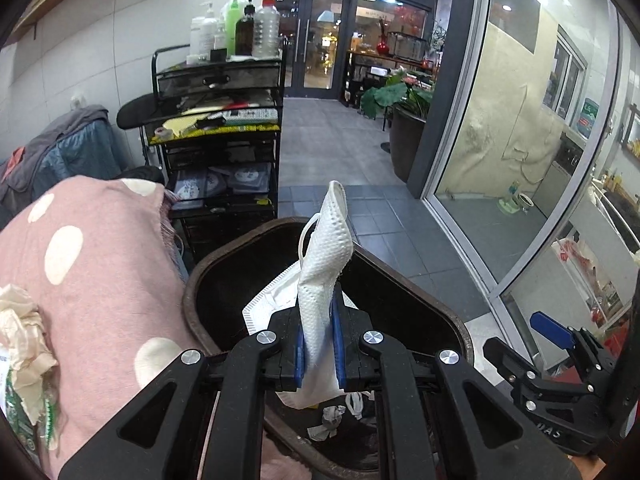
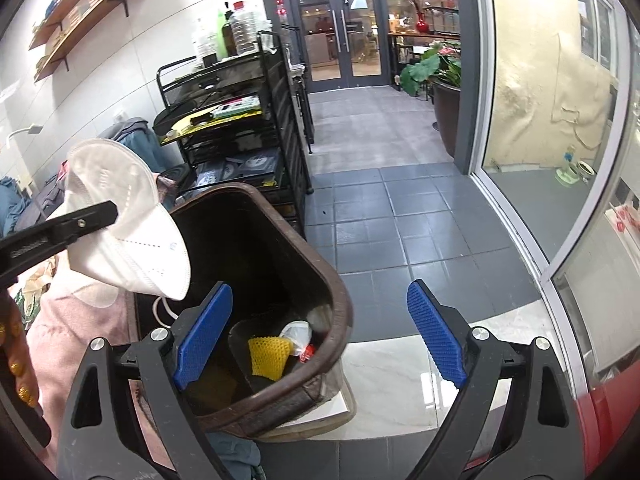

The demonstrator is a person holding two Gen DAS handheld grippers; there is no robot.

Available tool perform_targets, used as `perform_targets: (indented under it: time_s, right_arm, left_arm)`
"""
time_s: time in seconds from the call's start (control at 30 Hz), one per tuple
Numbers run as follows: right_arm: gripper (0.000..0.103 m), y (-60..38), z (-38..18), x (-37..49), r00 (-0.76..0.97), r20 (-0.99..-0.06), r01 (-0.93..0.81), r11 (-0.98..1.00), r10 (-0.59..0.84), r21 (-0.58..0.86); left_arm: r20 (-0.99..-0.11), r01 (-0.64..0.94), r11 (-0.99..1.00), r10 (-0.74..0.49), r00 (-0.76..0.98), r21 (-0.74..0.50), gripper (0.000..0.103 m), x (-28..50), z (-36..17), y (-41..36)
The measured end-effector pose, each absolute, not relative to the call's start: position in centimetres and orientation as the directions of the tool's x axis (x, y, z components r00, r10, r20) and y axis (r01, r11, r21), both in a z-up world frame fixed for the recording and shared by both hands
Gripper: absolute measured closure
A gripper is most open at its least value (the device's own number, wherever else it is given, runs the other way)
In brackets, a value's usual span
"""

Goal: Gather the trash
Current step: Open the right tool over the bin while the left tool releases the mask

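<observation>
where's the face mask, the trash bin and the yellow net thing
face mask (image 2: 132, 236): right wrist view, on its white folded panel.
trash bin (image 2: 340, 300): right wrist view, on its brown rim.
yellow net (image 2: 267, 354): right wrist view, on its mesh, inside the bin.

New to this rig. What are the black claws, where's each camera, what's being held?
No robot here: a person carries a two-finger gripper in each hand, and a fisheye camera on each looks along its fingers.

Left wrist view: the left gripper has its blue pads closed on a white face mask, held above a dark brown trash bin. The right gripper shows at the lower right edge.

Right wrist view: the right gripper is open and empty, near the bin's rim. Inside the bin lie a yellow foam net and a crumpled white wrapper.

Beside the bin is a pink polka-dot cloth; behind it, a black cart with bottles on top.
</observation>
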State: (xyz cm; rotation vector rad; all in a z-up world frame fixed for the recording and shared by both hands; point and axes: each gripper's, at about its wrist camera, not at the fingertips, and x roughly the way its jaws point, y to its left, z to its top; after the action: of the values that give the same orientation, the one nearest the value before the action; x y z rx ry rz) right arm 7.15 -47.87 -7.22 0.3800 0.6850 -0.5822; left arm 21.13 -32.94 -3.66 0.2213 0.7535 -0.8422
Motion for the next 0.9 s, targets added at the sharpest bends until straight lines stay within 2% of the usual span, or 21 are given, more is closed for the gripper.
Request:
perform_targets:
  time_s: [0.3, 0.33, 0.37, 0.4, 0.43, 0.47, 0.63, 0.9]
  right_arm:
    - [0.015, -48.9, -8.3, 6.4, 0.609, -0.701, 0.636, 0.756, -0.371, 0.152]
    - [0.015, -48.9, -8.3, 6.4, 0.608, -0.703, 0.637, 0.756, -0.371, 0.152]
    - [0.015, -48.9, -8.4, 6.4, 0.607, -0.704, 0.637, 0.755, -0.370, 0.153]
    - [0.015, -48.9, -8.5, 6.5, 0.606, -0.705, 0.638, 0.755, -0.369, 0.153]
    - [0.015, -48.9, -8.5, 6.6, 0.605, -0.706, 0.639, 0.754, -0.368, 0.154]
    - [0.015, -48.9, -8.6, 6.7, 0.604, -0.707, 0.639, 0.753, -0.368, 0.155]
    - [0.015, -48.8, -8.4, 6.4, 0.604, -0.703, 0.646, 0.747, -0.375, 0.156]
    - [0.011, -49.0, -7.8, 5.8, 0.610, -0.690, 0.662, 0.730, -0.390, 0.173]
  left_arm:
    - [-0.723, 0.730, 0.678, -0.547, 0.422, -0.087, 0.090, 21.9, -6.2, -34.1]
    - [-0.721, 0.732, 0.677, -0.545, 0.428, -0.077, 0.080, 21.7, -6.3, -34.1]
    - [-0.718, 0.736, 0.673, -0.546, 0.432, -0.069, 0.066, 21.5, -6.2, -34.2]
    - [-0.712, 0.739, 0.671, -0.547, 0.440, -0.059, 0.058, 21.3, -6.2, -34.2]
    - [-0.706, 0.739, 0.672, -0.546, 0.451, -0.048, 0.039, 21.2, -6.2, -34.2]
    - [-0.695, 0.737, 0.675, -0.545, 0.468, -0.032, 0.030, 21.0, -6.0, -34.1]
    - [-0.670, 0.747, 0.665, -0.547, 0.501, 0.016, 0.019, 20.3, -5.5, -34.4]
    - [-0.635, 0.750, 0.661, -0.573, 0.518, 0.016, 0.012, 19.4, -4.1, -33.3]
